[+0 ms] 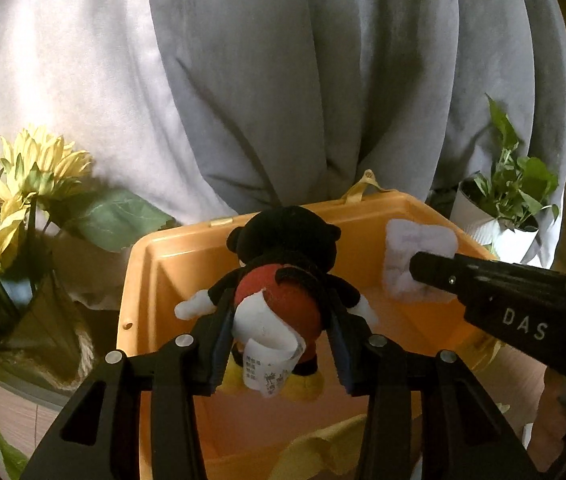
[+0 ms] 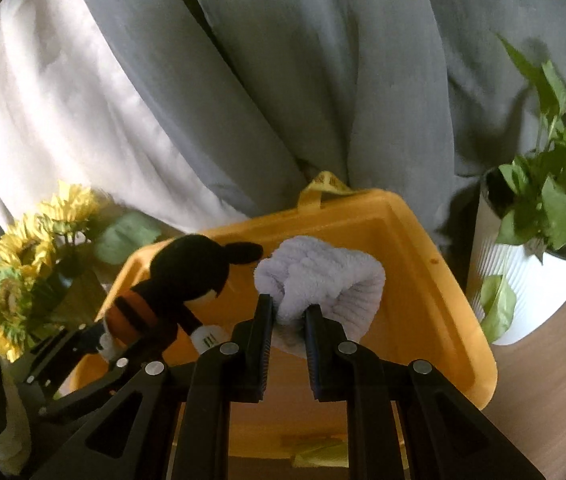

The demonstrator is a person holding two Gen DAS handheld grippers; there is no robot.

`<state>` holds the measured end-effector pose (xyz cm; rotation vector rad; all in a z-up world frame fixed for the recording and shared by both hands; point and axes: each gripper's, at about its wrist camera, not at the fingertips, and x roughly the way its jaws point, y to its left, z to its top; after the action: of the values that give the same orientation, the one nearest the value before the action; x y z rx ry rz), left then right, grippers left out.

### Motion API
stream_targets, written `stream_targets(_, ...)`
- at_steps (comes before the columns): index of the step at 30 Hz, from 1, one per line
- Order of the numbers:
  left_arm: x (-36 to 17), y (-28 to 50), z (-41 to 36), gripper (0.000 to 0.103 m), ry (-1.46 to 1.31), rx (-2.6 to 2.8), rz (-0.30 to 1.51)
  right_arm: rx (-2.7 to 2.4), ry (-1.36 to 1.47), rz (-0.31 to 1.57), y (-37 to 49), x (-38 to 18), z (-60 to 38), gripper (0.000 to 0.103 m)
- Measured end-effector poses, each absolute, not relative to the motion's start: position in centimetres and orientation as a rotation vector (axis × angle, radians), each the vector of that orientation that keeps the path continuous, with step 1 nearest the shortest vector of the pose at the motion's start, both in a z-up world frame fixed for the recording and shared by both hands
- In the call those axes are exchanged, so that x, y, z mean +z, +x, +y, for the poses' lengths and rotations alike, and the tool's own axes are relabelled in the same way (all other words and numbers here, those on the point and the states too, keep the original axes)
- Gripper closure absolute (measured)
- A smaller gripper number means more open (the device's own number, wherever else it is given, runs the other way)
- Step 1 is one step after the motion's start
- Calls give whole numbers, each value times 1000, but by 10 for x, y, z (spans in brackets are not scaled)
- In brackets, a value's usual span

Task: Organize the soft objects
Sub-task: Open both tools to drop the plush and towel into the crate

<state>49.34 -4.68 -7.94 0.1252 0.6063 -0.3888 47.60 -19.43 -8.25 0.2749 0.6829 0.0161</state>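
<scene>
I count two grippers and two soft things, one in each. My left gripper [image 1: 279, 344] is clamped on one plush mouse toy [image 1: 283, 264], its pads pressing the red and black body from both sides, head pointing away from me toward twelve o'clock; the toy hangs above the open mouth of one orange plastic bin [image 1: 163, 264]. One white sewn-in tag [image 1: 267, 344] curls out of the toy between the fingers, printed with small dark characters too fine for me to read. My right gripper [image 2: 289, 328] is closed narrow on one fluffy white cloth [image 2: 323, 276], pinching its lower edge, and that cloth also sits over the bin, toward the two o'clock corner in the left wrist view. The side of the right gripper's housing carries the letters "DAS" [image 1: 523, 324], the only writing I can make out. In the right wrist view the toy sits at about nine o'clock of the cloth, near it; whether the two touch I cannot tell. One yellow strap loop [image 2: 323, 186] stands up at the bin's far rim, at twelve o'clock. Outside the bin I see one bunch of sunflowers [image 1: 23, 184] at nine o'clock and one leafy plant in a white ribbed pot [image 2: 531, 272] at three o'clock. Grey and white curtains [image 1: 283, 80] hang behind everything.
</scene>
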Motion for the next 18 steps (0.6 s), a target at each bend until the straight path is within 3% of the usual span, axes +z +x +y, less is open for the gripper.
stream_targets(2,-81,497,-50,52,127,-384,620,9,277,703,481,-86,-198,80)
stream_targets(3,-82,498,-50,43,126,-377,623,8,283,711,481,-88,-199,80)
stream_targets(7,-80,495,-47,30,130,-340,608,6,284,732,480,-92,-199,68)
stream_targets(11,-72,489,-39,23,138,-277,572,7,273,721,475,-88,-197,54)
stream_targets(18,-52,471,-27,17,113,-198,533,-6,241,689,463,-74,-195,49)
